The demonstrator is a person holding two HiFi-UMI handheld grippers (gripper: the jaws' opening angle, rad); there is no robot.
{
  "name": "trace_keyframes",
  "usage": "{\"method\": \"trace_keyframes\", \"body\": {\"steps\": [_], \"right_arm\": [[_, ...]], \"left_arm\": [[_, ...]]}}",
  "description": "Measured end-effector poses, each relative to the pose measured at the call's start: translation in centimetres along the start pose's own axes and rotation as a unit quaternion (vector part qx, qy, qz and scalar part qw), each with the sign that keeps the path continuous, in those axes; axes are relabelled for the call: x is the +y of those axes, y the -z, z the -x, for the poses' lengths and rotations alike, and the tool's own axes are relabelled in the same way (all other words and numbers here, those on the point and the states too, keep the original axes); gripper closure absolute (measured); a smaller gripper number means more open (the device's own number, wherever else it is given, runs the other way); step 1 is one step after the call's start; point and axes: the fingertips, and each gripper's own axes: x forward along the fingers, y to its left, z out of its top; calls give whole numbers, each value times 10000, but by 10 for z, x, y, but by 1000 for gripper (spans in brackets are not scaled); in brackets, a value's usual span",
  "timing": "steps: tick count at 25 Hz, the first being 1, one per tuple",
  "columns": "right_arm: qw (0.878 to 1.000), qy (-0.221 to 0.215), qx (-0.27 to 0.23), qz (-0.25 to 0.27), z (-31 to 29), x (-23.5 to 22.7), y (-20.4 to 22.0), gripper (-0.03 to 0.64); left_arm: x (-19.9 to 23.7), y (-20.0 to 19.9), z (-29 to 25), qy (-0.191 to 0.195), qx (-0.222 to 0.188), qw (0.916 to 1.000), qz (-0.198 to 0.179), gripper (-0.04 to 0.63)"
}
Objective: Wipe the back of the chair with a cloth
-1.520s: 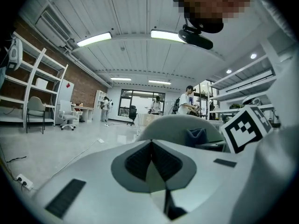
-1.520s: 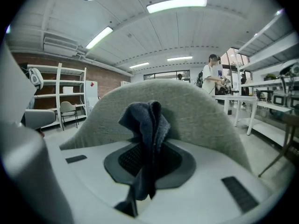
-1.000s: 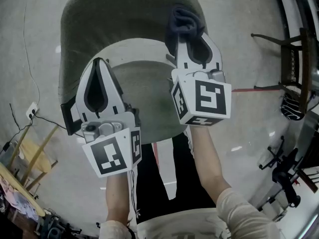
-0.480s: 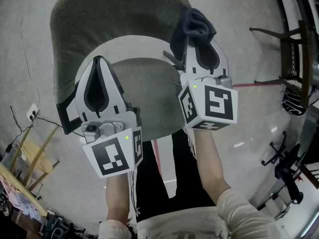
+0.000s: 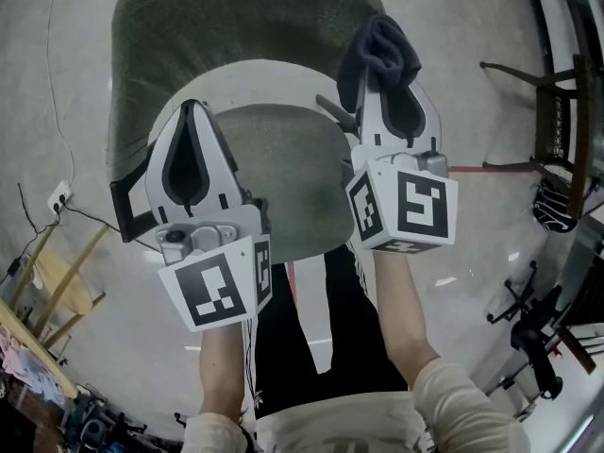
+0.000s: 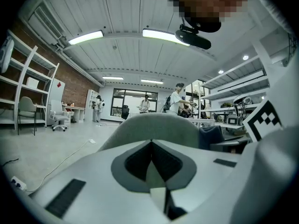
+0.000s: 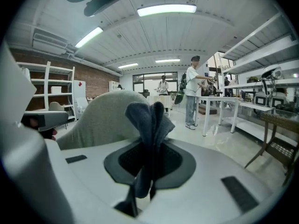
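Note:
A grey-green upholstered chair (image 5: 236,26) fills the upper head view, its curved back wrapping a round seat (image 5: 283,173). My right gripper (image 5: 379,59) is shut on a dark blue cloth (image 5: 376,50), held at the right end of the chair back. In the right gripper view the cloth (image 7: 148,120) sticks up between the jaws, with the chair back (image 7: 105,118) just beyond to the left. My left gripper (image 5: 189,121) is shut and holds nothing; it hovers over the left side of the chair. The chair back (image 6: 154,127) rises right ahead of the left gripper (image 6: 150,146).
A dark wooden chair (image 5: 552,130) stands at the right. A power strip (image 5: 58,199) with a cable lies on the concrete floor at left, near a wooden stand (image 5: 57,291). Black stands (image 5: 533,324) sit lower right. People (image 7: 192,94) work at benches far off.
My right gripper with the cloth has shifted rightward and a little up along the chair back. The left gripper has hardly moved.

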Motion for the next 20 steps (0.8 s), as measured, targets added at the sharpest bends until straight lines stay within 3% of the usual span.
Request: {"method": "trace_keyframes", "body": {"steps": [5, 11, 14, 20], "right_arm": [[9937, -925, -293, 561, -1, 63, -11, 560], [9666, -2456, -508, 523, -4, 170, -6, 560], [9369, -3335, -611, 855, 1, 223, 7, 560], [8561, -4904, -307, 1601, 33, 316, 62, 560]], "left_arm": [[19, 4, 15, -305, -8, 9995, -86, 580], [63, 15, 44, -872, -75, 9961, -142, 580], [86, 20, 64, -1332, -129, 9910, -70, 580], [121, 35, 102, -1808, -68, 9835, 35, 580]]}}
